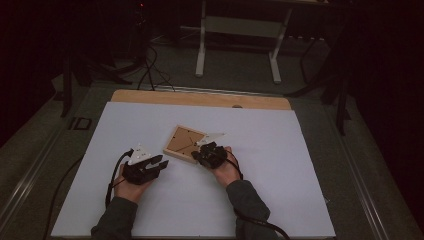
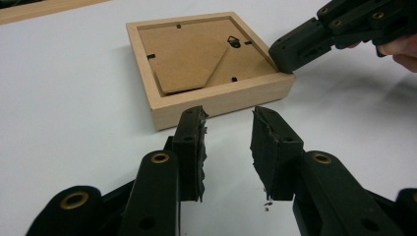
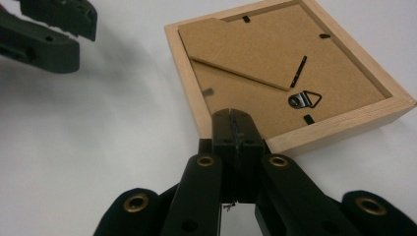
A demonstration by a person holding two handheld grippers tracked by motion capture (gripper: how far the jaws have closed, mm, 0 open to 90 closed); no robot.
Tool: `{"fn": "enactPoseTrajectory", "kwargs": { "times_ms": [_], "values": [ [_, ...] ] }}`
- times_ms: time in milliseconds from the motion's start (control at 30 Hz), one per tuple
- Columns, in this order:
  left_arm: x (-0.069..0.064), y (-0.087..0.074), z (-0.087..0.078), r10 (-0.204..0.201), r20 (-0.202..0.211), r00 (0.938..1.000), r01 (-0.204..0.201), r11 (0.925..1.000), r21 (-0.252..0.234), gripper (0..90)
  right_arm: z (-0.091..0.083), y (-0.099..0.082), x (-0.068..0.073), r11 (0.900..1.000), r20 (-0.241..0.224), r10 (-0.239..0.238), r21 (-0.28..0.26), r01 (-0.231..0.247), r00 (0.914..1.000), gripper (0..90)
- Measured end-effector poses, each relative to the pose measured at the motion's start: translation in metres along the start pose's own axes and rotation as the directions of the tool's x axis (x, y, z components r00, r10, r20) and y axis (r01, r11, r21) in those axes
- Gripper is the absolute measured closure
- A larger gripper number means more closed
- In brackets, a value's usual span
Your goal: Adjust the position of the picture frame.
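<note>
Right gripper (image 3: 235,129) pressed together at picture frame's (image 3: 290,73) corner.

I see a pale wooden picture frame (image 1: 185,143) lying back-up, its brown fibreboard backing (image 2: 196,51) bearing a dark metal hanger (image 3: 304,100). Under the frame the table sheet (image 1: 150,120) is plain white. Both grippers beside the frame are matte black with brass-coloured rivets.
</note>
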State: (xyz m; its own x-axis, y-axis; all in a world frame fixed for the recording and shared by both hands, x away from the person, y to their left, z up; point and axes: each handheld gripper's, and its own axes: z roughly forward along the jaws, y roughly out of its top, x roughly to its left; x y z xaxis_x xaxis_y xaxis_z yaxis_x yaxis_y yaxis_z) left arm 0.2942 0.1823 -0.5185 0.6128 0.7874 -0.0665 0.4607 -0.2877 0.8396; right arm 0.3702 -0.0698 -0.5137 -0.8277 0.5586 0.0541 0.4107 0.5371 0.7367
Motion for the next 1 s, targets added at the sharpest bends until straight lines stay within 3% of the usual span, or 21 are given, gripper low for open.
{"fn": "enactPoseTrajectory", "kwargs": {
  "times_ms": [167,600,800,1000],
  "values": [
    [0.0,0.0,0.001,0.0,-0.004,1.0,0.0,1.0,0.0,65.7,-0.002,0.002,0.0,0.9996,0.003,-0.015,0.025,0.015,0.9999,89.8],
    [0.003,0.0,-0.001,-0.015,-0.021,0.9997,0.015,0.9999,-0.009,65.3,0.006,0.009,0.001,0.9984,0.028,-0.002,0.057,0.0,0.9996,90.0],
    [0.003,0.0,-0.001,-0.017,-0.024,0.9996,0.017,0.9998,-0.01,65.0,0.004,0.013,0.003,0.9942,0.04,-0.038,0.102,0.034,0.9985,90.0],
    [0.003,0.0,0.001,-0.013,-0.023,0.9997,0.013,0.9999,-0.002,65.1,-0.002,0.01,0.002,0.9913,0.024,-0.038,0.127,0.034,0.999,90.0]
  ]
}}
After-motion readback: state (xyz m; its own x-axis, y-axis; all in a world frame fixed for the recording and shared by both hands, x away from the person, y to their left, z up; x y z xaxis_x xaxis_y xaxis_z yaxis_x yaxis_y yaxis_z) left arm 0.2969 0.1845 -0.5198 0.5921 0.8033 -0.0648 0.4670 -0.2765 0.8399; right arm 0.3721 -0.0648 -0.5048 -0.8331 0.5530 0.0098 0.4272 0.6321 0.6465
